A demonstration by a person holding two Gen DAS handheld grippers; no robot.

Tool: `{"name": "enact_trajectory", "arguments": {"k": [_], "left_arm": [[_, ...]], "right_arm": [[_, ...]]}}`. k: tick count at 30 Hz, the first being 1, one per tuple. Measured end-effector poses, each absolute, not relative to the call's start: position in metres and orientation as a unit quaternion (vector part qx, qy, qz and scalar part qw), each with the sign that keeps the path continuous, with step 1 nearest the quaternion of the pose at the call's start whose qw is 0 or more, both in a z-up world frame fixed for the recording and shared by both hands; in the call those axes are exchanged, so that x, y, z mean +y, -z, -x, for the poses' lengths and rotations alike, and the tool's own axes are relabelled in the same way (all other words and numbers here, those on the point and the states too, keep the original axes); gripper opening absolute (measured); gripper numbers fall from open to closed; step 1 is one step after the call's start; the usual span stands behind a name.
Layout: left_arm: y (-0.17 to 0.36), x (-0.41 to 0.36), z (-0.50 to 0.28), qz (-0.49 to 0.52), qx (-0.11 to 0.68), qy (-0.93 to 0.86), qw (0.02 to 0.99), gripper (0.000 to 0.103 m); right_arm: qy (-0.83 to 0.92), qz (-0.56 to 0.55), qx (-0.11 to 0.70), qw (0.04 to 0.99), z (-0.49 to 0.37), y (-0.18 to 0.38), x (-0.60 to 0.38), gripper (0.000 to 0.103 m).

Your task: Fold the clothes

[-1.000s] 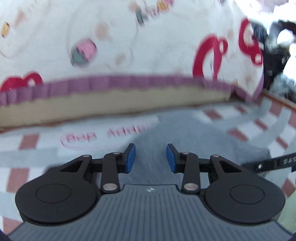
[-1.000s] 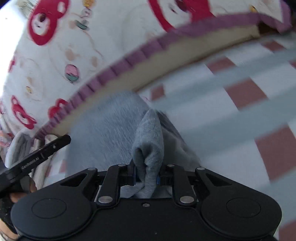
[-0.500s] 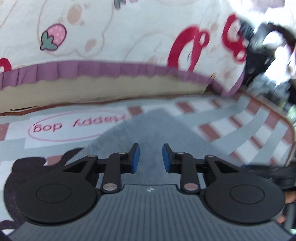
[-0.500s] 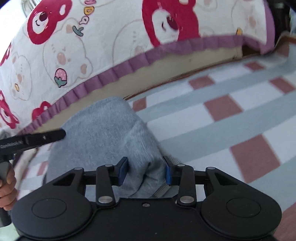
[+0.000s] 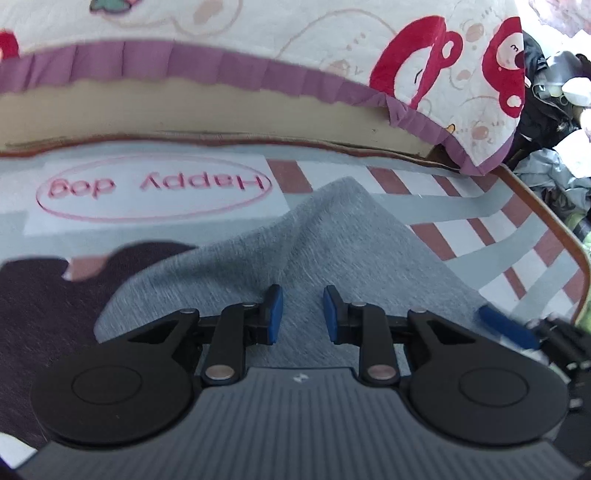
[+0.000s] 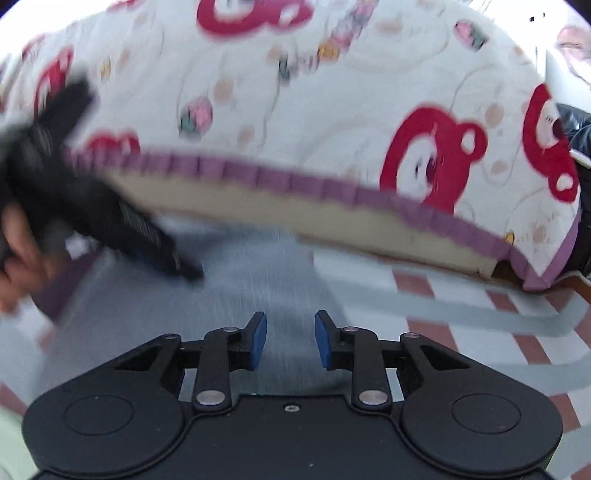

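Grey fleece garment (image 5: 332, 251) lies on the checked mat (image 5: 517, 236), near its far edge. Your left gripper (image 5: 300, 314) and right gripper (image 6: 287, 339) hover over it, fingers closing, grasping nothing.

Bright daylight, blown-out top right in both views. Right wrist view heavily motion-blurred; left wrist view mostly sharp. Strong fisheye bending at edges.

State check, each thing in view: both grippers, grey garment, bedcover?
left gripper: jaws closing, pads apart, nothing pinched, over the garment
right gripper: jaws closing, pads apart, empty
grey garment: on the checked mat, rumpled, ridge raised
bedcover: draped over the bed edge
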State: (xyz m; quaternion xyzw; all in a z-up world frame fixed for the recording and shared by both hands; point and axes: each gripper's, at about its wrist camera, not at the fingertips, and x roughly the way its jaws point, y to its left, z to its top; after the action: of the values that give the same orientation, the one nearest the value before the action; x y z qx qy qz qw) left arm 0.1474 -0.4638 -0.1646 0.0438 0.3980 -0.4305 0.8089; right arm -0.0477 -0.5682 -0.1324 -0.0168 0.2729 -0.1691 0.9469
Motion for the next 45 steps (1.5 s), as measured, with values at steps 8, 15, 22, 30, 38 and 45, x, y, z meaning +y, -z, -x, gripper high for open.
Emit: {"name": "enact_trajectory", "arguments": {"k": [8,15,22,30,38,45], "left_arm": [[0.158,-0.440,-0.148,-0.059,0.370,0.397,0.838,0.006],[0.173,-0.451,-0.180,-0.015,0.451,0.378,0.809,0.005],[0.181,-0.456,-0.186,-0.015,0.467,0.372,0.802,0.003],[0.184,-0.459,-0.184,-0.023,0.460,0.368,0.808,0.003],[0.167,-0.441,-0.180,-0.004,0.426,0.343,0.837,0.004],[0.144,-0.377,-0.169,0.047,0.404,0.336,0.849,0.056]], "right_arm": [[0.171,-0.019,0.273,0.946,0.055,0.144,-0.580,0.028],[0.173,-0.045,0.271,0.946,0.055,0.148,-0.581,0.028],[0.170,-0.061,0.259,0.949,0.058,0.150,-0.585,0.028],[0.170,-0.114,0.242,0.948,0.069,0.153,-0.589,0.028],[0.188,-0.189,0.269,0.925,0.089,0.140,-0.591,0.032],[0.181,-0.478,0.222,0.830,0.134,0.158,-0.630,0.063]]}}
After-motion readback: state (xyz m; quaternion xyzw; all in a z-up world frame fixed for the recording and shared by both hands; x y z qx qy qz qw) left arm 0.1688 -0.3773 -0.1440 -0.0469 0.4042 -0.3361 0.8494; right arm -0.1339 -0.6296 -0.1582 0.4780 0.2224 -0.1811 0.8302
